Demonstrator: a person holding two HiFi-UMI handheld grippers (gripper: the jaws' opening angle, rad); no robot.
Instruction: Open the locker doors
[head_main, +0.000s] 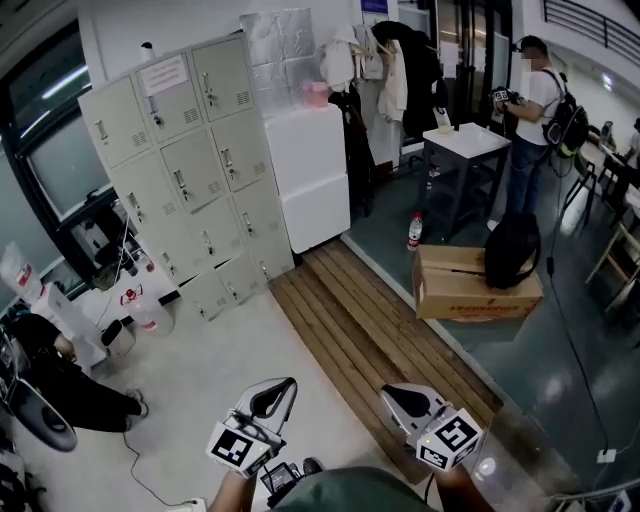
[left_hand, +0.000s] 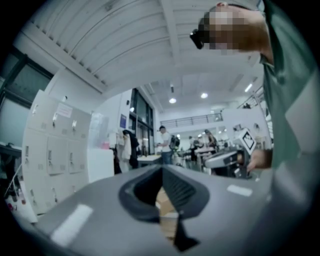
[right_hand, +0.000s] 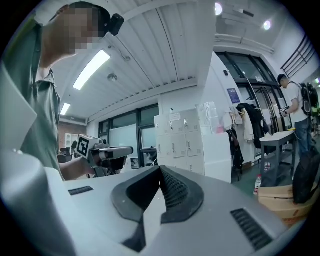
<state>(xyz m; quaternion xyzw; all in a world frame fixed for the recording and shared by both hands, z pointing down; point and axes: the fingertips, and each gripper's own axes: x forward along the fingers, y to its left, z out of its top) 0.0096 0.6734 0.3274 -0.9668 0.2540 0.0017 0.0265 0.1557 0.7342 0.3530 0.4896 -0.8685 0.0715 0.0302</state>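
Note:
The beige locker block (head_main: 185, 150) stands against the far left wall, several small doors with latch handles, all looking closed. It also shows at the left of the left gripper view as lockers (left_hand: 50, 155) and in the middle distance of the right gripper view as lockers (right_hand: 177, 142). My left gripper (head_main: 290, 383) and right gripper (head_main: 386, 393) are held low at the bottom of the head view, well short of the lockers. Both point forward and up with jaws shut and nothing between them. The left gripper (left_hand: 161, 168) and right gripper (right_hand: 160, 168) show their pads meeting at the tip.
A white cabinet (head_main: 310, 175) stands right of the lockers. A wooden slat strip (head_main: 370, 340) runs ahead. A cardboard box (head_main: 470, 290) bears a black backpack (head_main: 512, 250), near a bottle (head_main: 414, 230) and a table (head_main: 465, 145). One person (head_main: 530, 110) stands far right; another (head_main: 60, 375) crouches left.

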